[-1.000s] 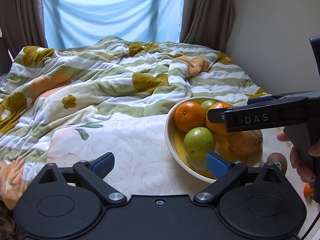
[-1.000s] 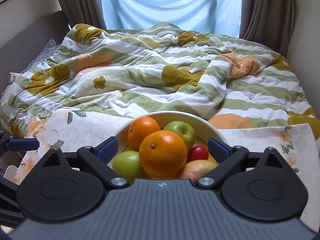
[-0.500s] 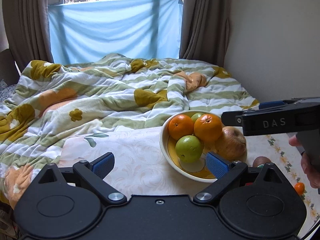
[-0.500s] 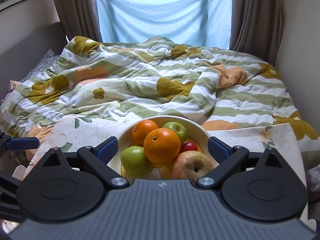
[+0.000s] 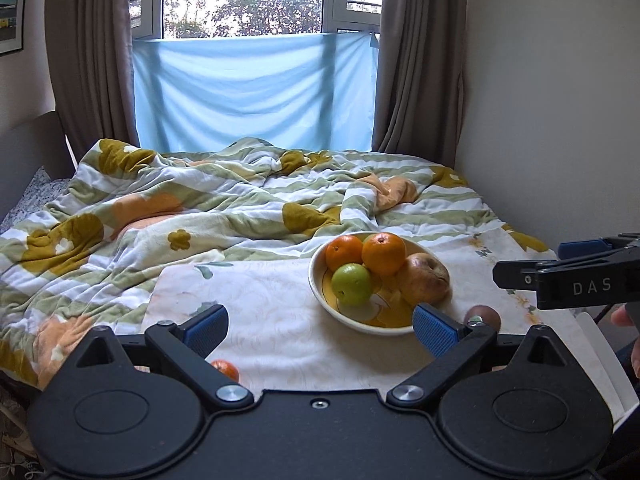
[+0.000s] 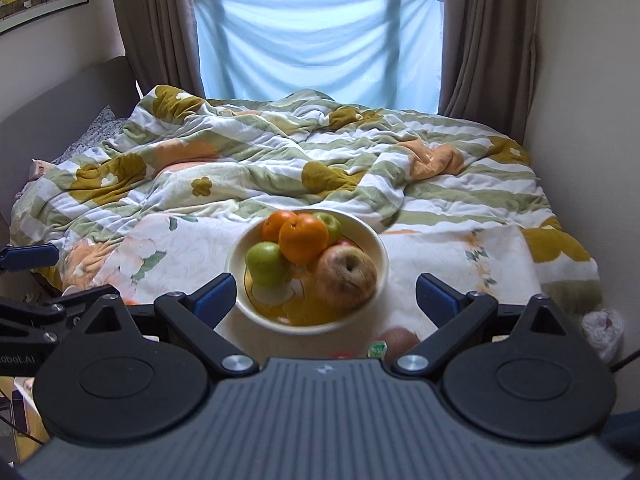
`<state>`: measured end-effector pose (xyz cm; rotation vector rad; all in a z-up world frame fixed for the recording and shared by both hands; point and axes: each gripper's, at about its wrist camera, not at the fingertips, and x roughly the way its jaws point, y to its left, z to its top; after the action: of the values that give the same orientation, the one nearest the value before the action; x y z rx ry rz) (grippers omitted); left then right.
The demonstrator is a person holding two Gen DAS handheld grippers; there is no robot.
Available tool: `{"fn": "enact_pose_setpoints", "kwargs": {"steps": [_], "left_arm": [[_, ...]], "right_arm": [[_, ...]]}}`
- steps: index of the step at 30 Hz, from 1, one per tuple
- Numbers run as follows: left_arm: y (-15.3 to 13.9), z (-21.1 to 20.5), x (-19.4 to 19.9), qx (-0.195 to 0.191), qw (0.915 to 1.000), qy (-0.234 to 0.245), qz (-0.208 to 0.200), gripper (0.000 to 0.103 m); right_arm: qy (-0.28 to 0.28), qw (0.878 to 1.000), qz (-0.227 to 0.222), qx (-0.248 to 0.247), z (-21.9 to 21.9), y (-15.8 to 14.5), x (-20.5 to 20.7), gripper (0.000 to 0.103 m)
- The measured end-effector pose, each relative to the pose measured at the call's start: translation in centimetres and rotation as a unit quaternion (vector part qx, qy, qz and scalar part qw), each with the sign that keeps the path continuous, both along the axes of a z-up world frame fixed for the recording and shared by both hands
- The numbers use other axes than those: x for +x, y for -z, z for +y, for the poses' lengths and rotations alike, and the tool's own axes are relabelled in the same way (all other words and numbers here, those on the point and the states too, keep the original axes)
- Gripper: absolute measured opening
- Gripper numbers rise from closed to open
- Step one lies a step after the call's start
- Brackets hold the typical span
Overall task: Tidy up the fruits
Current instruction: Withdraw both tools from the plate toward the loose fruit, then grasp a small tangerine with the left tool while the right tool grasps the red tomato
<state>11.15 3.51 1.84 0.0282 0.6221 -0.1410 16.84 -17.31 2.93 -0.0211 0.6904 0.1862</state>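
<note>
Left tool (image 5: 318,326) and right tool (image 6: 325,294) hover level, jaws wide, empty. Cream ceramic fruit bowl (image 6: 376,248) rests mid-surface on the floral-clothed surface (image 5: 276,312) beside the quilted bed (image 5: 200,208).

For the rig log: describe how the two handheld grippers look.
The left gripper has a smooth black plastic body with two round discs, silver pivot screws, black linkage arms and blue ribbed pads. The right gripper matches it, but its grey body is ribbed; seen from the side, it bears white letters "DAS".
</note>
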Motion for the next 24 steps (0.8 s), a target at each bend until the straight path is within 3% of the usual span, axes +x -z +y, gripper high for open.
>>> {"fn": "enact_pose_setpoints", "kwargs": {"steps": [6, 12, 24], "left_arm": [[1.3, -0.5, -2.7, 0.009, 0.9999, -0.012, 0.000, 0.103], [4.1, 0.4, -3.3, 0.031, 0.9990, -0.026, 0.021, 0.103], [10.3, 5.7, 0.7, 0.046, 0.9941, -0.067, 0.072, 0.102]], "right_arm": [[0.019, 1.000, 0.008, 0.003, -1.3, 1.1, -3.6, 0.103], [0.034, 0.999, 0.034, 0.005, -2.3, 4.0, -5.8, 0.103], [0.059, 0.997, 0.054, -0.001, -0.4, 11.2, -5.6, 0.103]]}}
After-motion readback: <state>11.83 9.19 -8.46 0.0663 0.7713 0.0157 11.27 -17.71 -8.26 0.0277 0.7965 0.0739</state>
